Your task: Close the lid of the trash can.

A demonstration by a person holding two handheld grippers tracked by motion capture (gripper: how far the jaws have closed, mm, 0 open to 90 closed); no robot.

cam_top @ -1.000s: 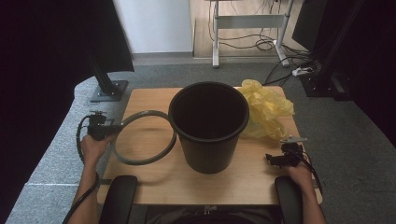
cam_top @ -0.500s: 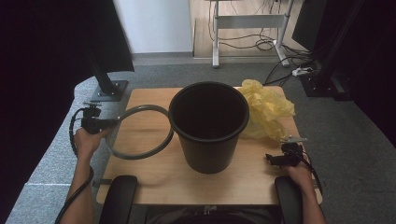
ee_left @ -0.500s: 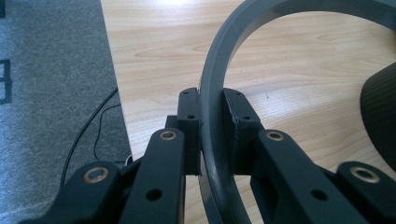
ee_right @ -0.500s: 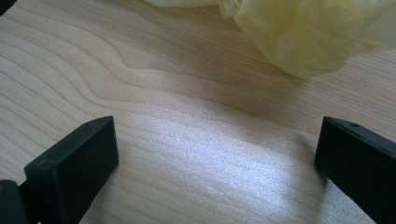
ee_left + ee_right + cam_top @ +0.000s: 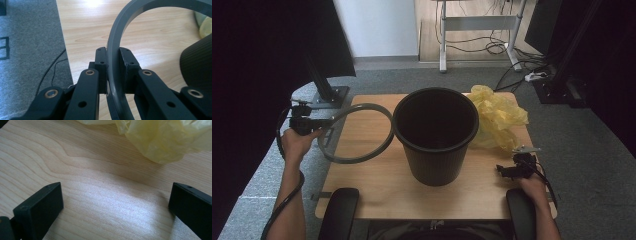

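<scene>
Near edge of high view, bottom right: right gripper (image 5: 504,170) resting low on table (image 5: 377,185), jaws wide apart w/ nothing between; in right gripper view just bare wood between the jaws, yellow bag (image 5: 170,140) at top of frame, apart from them. Left-centre of high view: left gripper (image 5: 319,121) off the table's left edge, jaws clamped on grey ring (image 5: 357,157); ring tilted, held end raised, far end reaching toward bin (image 5: 435,135) at frame centre. In left gripper view ring (image 5: 117,47) pinched between both pads, arcing up & right across top of frame; bin wall at right edge. Behind bin, upper right on table: bag (image 5: 497,120) crumpled, touching bin's side.
</scene>
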